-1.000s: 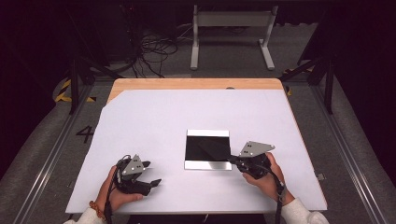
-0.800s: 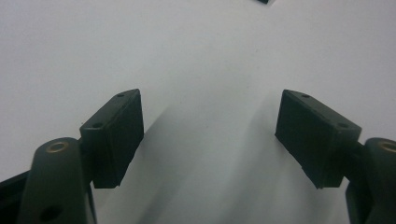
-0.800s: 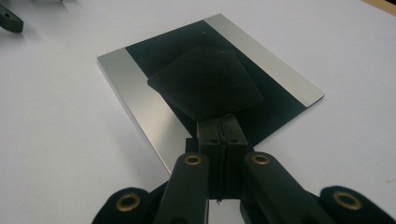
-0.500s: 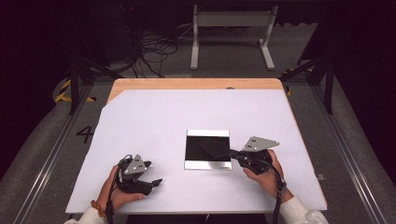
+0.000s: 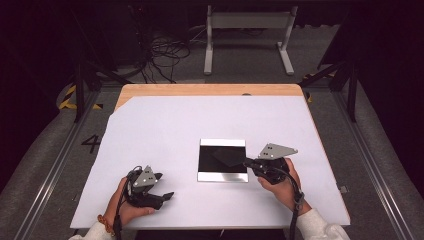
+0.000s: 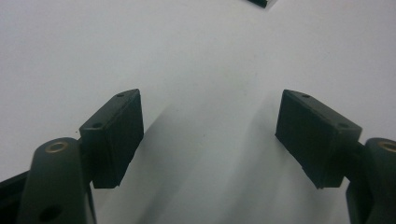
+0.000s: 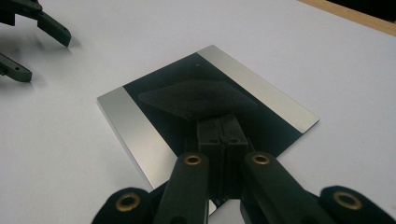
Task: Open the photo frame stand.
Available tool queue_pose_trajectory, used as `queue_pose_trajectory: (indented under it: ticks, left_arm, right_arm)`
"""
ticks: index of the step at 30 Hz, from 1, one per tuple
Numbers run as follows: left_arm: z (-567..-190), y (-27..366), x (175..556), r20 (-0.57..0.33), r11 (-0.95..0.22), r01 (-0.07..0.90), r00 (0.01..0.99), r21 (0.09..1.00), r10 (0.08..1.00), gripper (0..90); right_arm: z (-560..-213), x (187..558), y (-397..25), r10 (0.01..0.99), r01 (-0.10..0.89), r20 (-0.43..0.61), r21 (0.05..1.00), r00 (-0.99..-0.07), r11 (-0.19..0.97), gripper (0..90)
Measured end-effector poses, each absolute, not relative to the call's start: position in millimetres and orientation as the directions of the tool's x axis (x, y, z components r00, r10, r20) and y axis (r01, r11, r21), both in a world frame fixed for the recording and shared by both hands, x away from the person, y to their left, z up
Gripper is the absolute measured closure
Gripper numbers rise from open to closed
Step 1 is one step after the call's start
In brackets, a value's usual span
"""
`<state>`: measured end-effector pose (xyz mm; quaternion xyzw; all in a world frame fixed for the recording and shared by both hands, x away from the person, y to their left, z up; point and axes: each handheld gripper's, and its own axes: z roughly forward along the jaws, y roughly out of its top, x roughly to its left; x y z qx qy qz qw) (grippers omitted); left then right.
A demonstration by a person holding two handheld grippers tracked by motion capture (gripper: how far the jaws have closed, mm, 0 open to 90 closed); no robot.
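A square plate (image 5: 222, 160) with a glossy black middle and two silver strips lies flat on the white table sheet (image 5: 200, 125). My right gripper (image 5: 246, 163) is at the plate's right edge, held by a hand. In the right gripper view its jaws are shut (image 7: 219, 125) and pressed together, tips low over the plate's (image 7: 140, 126) dark surface, which mirrors them. My left gripper (image 5: 165, 186) rests near the front left of the sheet, open, well clear of the plate. Between its fingers (image 6: 210, 126) there is only bare white sheet; a corner of the plate (image 6: 261, 2) peeks in at the top.
The left gripper (image 7: 44, 53) appears far off at the upper left of the right gripper view. A wooden table edge (image 5: 210, 90) runs along the back. Cables (image 5: 165, 55) and a metal stand (image 5: 247, 30) lie on the floor beyond.
The right gripper has shifted slightly away from the person along the plate's right edge. The left gripper and the plate have stayed where they were.
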<state>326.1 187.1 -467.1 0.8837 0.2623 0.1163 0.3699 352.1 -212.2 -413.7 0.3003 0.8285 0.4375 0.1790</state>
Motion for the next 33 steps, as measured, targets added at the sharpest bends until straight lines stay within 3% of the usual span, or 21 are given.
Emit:
queue_pose_trajectory:
  ticks: [33]
  left_arm:
    - [-466.2, 185.9, 324.6, 0.007, -0.591, 0.374, 0.841, 0.715, 0.541, 24.1]
  right_arm:
    - [-412.5, 355.1, -211.7, 0.653, 0.354, -0.006, 0.837, -0.757, 0.418, 86.7]
